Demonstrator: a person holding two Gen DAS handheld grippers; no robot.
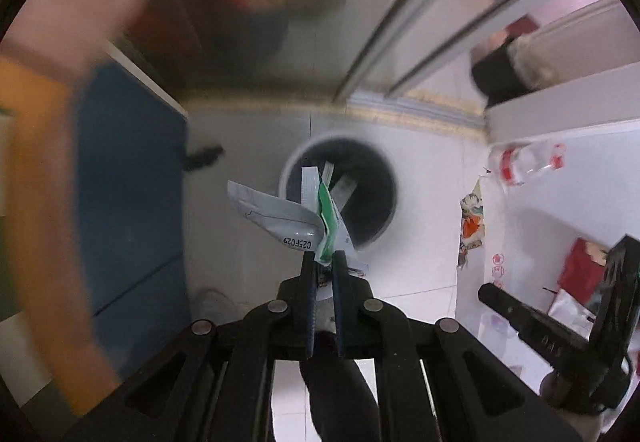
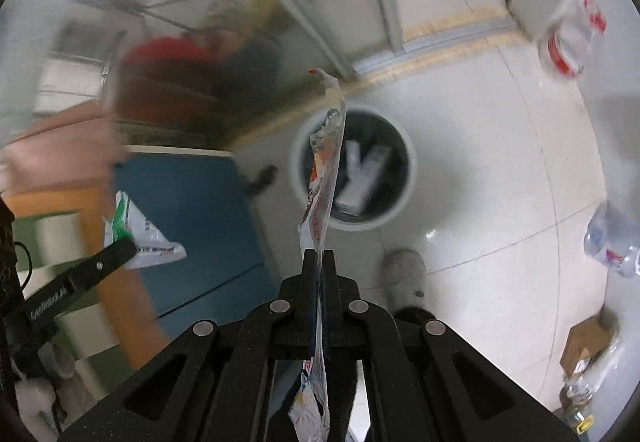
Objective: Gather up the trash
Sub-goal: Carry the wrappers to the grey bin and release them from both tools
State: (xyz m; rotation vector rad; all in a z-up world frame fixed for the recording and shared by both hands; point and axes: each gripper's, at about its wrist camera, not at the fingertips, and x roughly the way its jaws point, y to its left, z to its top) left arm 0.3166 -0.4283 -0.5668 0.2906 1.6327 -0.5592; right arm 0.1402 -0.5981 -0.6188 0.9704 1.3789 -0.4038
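Note:
My left gripper is shut on a crumpled silver and green wrapper and holds it in the air over the floor. A round white bin with a dark liner stands on the floor just beyond it, with some packets inside. My right gripper is shut on a long orange and white wrapper that stands up in front of the same bin. The left gripper with its wrapper also shows at the left of the right wrist view. The right gripper body shows at the right of the left wrist view.
A blue cabinet stands to the left of the bin. A white table to the right carries a plastic bottle and a red pack. More bottles and a cardboard box lie on it. A person's grey slipper is near the bin.

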